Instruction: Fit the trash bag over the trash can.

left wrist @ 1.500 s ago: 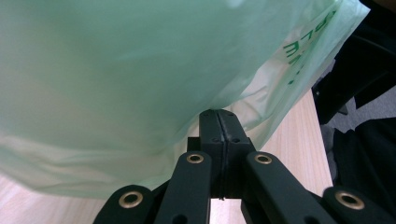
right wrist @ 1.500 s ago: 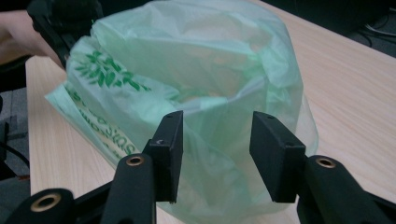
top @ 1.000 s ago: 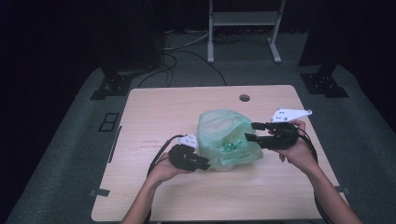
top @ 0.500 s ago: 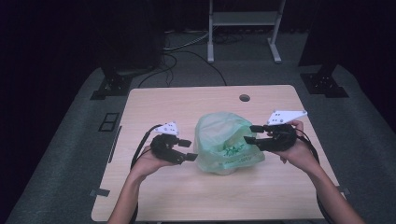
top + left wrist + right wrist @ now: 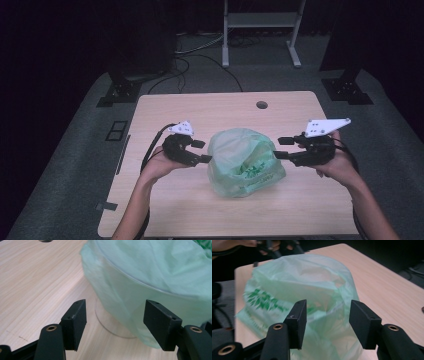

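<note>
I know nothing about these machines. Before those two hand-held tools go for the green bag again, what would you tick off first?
1. Left tool open: ok, its jaws have just opened and nothing is between them.
2. Right tool open: ok, gap empty.
3. Thin green plastic bag free of both tools: ok, each sits just beside it.
4. Clear round container inside the bag standing on the light wooden table: ok, its base lies flat.
5. Bag pulled evenly over the container's rim: cannot tell, folds hide it.
6. Room to work around the bag: ok, bare tabletop on all sides.
</note>
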`<state>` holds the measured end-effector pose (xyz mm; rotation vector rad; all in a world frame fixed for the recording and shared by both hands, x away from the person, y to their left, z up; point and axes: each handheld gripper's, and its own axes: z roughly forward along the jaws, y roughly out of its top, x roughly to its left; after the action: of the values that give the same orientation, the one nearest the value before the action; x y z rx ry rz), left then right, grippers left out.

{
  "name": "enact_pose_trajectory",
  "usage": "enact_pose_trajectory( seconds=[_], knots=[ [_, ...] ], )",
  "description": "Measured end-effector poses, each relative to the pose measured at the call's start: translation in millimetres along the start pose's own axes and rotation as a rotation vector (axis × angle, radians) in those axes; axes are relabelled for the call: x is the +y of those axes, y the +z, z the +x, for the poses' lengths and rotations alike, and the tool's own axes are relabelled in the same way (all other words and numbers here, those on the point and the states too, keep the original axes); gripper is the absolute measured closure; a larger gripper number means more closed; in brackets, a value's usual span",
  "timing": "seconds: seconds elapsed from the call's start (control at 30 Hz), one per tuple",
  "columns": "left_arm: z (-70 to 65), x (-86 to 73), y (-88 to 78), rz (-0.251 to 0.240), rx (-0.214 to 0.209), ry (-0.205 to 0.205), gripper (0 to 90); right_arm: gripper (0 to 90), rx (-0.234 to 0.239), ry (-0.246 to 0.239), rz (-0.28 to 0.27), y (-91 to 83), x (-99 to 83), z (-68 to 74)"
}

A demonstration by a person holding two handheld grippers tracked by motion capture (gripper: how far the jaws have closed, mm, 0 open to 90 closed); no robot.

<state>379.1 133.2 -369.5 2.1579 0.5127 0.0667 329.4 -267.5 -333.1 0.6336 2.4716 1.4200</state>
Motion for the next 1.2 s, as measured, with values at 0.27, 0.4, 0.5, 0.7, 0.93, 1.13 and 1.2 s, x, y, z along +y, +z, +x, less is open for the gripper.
enact_pose_trajectory(
  seconds=[0.27, 0.4, 0.5, 0.7, 0.93, 1.13, 1.2],
  knots=[
    [11.1, 0.1, 10.0, 0.0, -0.063, -0.024, 60.8, 45.4, 0.096, 0.001, 0.097, -5.5, -35.0, -8.4],
    [9.6, -1.7, 17.9, -0.015, -0.067, -0.017, 84.2, 43.1, 0.113, -0.039, 0.141, 5.9, -45.6, -2.7],
    [9.9, -4.3, 22.8, -0.031, -0.06, -0.034, 90.0, 41.6, 0.12, -0.072, 0.159, 14.7, -51.4, 2.9],
    [14.9, -14.8, 26.9, -0.027, -0.024, -0.072, 90.0, 61.0, 0.099, -0.071, 0.207, 31.0, -58.5, 7.6],
    [18.7, -31.0, 31.6, 0.005, -0.01, -0.119, 90.0, 90.0, 0.146, -0.031, 0.218, 37.0, -59.4, 8.7],
    [21.1, -40.9, 33.1, 0.029, 0.01, -0.145, 90.0, 90.0, 0.14, -0.02, 0.258, 43.7, -65.5, 9.6],
    [21.6, -43.5, 33.6, 0.041, 0.018, -0.151, 90.0, 90.0, 0.133, -0.022, 0.268, 46.1, -67.6, 9.3]
  ],
)
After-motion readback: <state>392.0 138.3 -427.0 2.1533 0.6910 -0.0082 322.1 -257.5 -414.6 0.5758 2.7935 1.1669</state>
